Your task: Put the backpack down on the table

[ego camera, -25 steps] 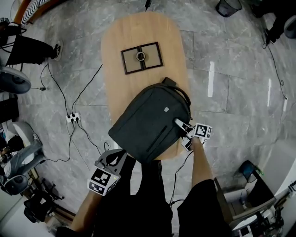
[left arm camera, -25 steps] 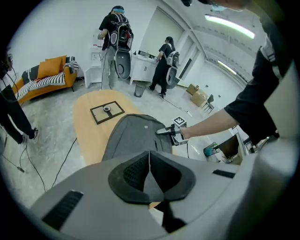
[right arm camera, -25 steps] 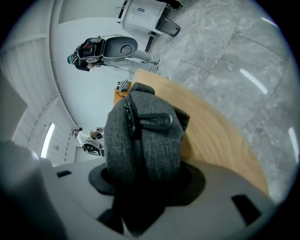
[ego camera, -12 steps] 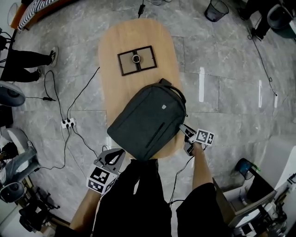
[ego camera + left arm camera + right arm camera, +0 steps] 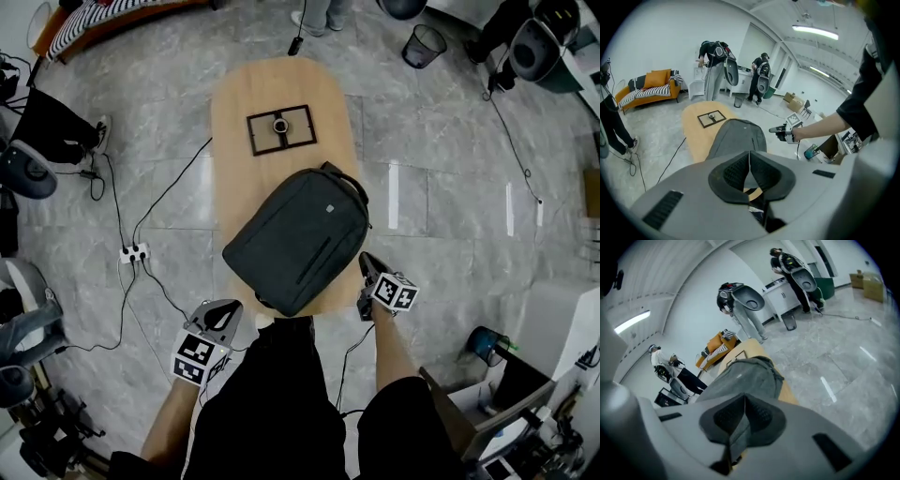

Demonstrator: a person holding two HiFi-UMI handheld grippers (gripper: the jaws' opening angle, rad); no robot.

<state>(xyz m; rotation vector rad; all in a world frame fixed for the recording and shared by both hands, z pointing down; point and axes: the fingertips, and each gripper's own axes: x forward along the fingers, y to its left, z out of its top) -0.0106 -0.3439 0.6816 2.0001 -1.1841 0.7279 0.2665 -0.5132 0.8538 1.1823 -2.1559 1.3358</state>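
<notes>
The dark grey fabric backpack (image 5: 298, 239) rests on the oval wooden table (image 5: 239, 94) (seemingly done). Left gripper (image 5: 219, 316) is closed and empty. Right gripper (image 5: 367, 268) has just closed on nothing. Withdraw both clear of the straps.

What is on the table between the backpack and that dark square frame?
Nothing. The head view shows only bare wooden table between the backpack and the dark frame; the two lie apart.

Brightly, evenly lit from long white ceiling strip lights (image 5: 813, 29), mirrored as pale glare streaks on the glossy grey stone floor (image 5: 392, 195) at right, with soft shadows, sharp centres and bowed, black-vignetted gripper-view edges.
</notes>
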